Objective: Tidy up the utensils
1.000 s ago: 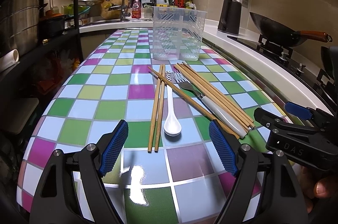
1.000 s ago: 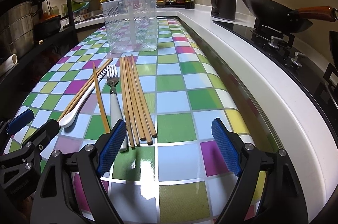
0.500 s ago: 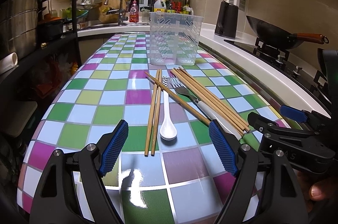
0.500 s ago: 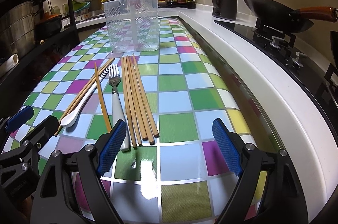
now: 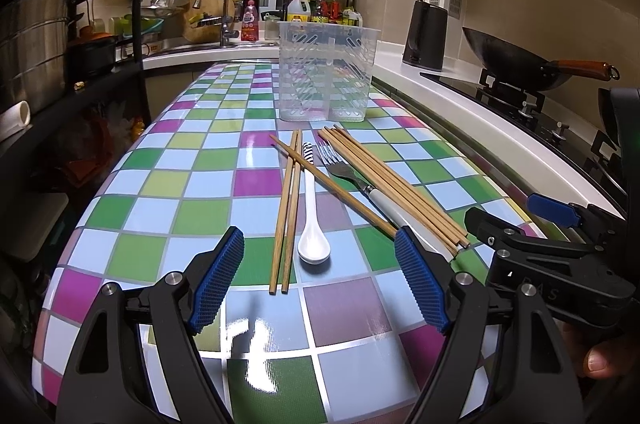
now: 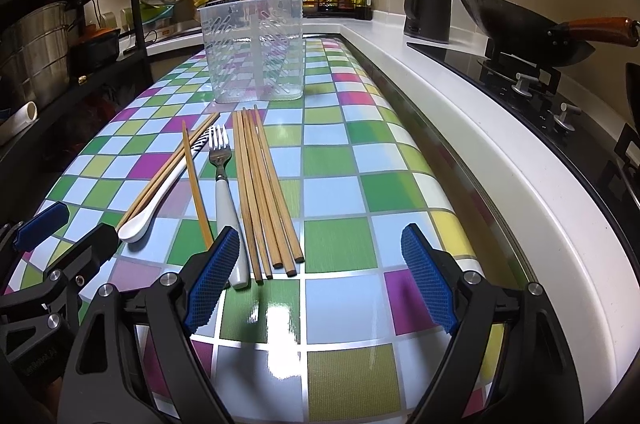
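A clear plastic utensil holder (image 5: 328, 72) (image 6: 256, 52) stands empty on the checkered tabletop (image 5: 160, 208). In front of it lie a pair of chopsticks (image 5: 286, 212), a white spoon (image 5: 312, 220), one chopstick (image 5: 332, 184) crossing them, a white-handled fork (image 5: 360, 180) (image 6: 222, 184) and a bundle of several chopsticks (image 5: 396, 184) (image 6: 260, 192). My left gripper (image 5: 320, 276) is open just short of the spoon and the pair. My right gripper (image 6: 320, 264) is open beside it, its left pad over the fork handle's end. Neither holds anything.
A white counter edge (image 5: 460, 108) runs along the table's right side, with a stove, a wok (image 5: 516, 60) and a black kettle (image 5: 424, 36) behind it. A dark shelf rack with steel pots (image 5: 32, 40) stands on the left. Sink and bottles sit at the back.
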Action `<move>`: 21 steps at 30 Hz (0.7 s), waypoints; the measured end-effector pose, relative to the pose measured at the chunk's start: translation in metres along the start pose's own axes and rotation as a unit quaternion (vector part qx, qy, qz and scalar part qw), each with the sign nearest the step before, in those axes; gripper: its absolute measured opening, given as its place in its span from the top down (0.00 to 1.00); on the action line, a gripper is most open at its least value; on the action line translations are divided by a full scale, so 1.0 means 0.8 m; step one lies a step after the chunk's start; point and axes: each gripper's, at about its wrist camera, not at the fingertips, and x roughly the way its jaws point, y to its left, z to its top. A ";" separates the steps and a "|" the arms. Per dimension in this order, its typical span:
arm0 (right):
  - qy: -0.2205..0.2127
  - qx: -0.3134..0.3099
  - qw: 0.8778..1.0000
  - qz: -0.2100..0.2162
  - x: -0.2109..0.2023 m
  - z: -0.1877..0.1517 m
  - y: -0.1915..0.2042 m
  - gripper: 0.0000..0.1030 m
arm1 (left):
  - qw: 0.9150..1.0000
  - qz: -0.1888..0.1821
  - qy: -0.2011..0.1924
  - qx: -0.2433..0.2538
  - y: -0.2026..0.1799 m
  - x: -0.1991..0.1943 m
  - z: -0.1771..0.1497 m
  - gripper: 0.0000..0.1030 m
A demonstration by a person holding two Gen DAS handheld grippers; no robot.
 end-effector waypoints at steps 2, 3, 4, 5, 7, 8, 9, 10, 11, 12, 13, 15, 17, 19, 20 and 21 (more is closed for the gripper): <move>0.000 0.002 1.000 0.000 0.000 0.001 -0.001 0.21 | 1.000 0.000 -0.001 -0.001 0.000 0.000 0.000 0.27; 0.001 0.004 1.000 0.001 0.001 0.001 -0.002 0.21 | 1.000 0.000 -0.002 -0.001 0.000 -0.001 0.001 0.27; 0.003 0.005 1.000 0.002 0.001 0.001 -0.002 0.21 | 1.000 -0.001 -0.003 -0.001 0.001 -0.001 0.001 0.27; 0.004 0.006 1.000 0.003 0.001 0.001 -0.002 0.21 | 1.000 -0.001 -0.003 -0.001 0.001 -0.001 0.001 0.27; 0.007 0.006 1.000 0.006 0.002 0.001 -0.002 0.21 | 1.000 -0.001 -0.002 -0.001 0.001 -0.002 0.001 0.27; 0.008 0.005 1.000 0.006 0.002 0.001 -0.002 0.21 | 1.000 -0.001 -0.003 -0.001 0.001 -0.002 0.001 0.27; 0.008 0.003 1.000 0.005 0.002 0.001 -0.001 0.21 | 1.000 -0.001 -0.003 -0.001 0.001 -0.002 0.001 0.27; 0.007 0.001 1.000 0.005 0.002 0.001 -0.001 0.21 | 1.000 -0.001 -0.003 -0.001 0.001 -0.002 0.001 0.28; 0.007 0.000 1.000 0.005 0.002 0.001 -0.001 0.21 | 1.000 -0.003 -0.003 -0.002 0.001 -0.002 0.001 0.30; 0.008 -0.001 1.000 0.005 0.002 0.001 0.000 0.21 | 1.000 -0.003 -0.001 -0.003 0.001 -0.001 0.001 0.31; 0.009 -0.002 1.000 0.006 0.002 0.001 0.000 0.21 | 1.000 -0.004 0.000 -0.003 0.001 -0.001 0.001 0.31; 0.010 -0.003 1.000 0.007 0.002 0.001 0.001 0.21 | 1.000 -0.004 0.000 -0.003 0.001 -0.001 0.001 0.32; 0.010 -0.004 1.000 0.007 0.002 0.001 0.001 0.21 | 1.000 -0.005 -0.001 -0.003 0.000 -0.002 0.001 0.33; 0.010 -0.005 1.000 0.007 0.002 0.001 0.002 0.20 | 1.000 -0.005 -0.001 -0.003 0.001 -0.002 0.000 0.34; 0.011 -0.005 1.000 0.007 0.003 0.001 0.002 0.20 | 1.000 -0.006 -0.001 -0.003 0.001 -0.002 0.000 0.34; 0.012 -0.005 1.000 0.007 0.003 0.001 0.002 0.20 | 1.000 -0.006 0.000 -0.003 0.001 -0.002 0.000 0.36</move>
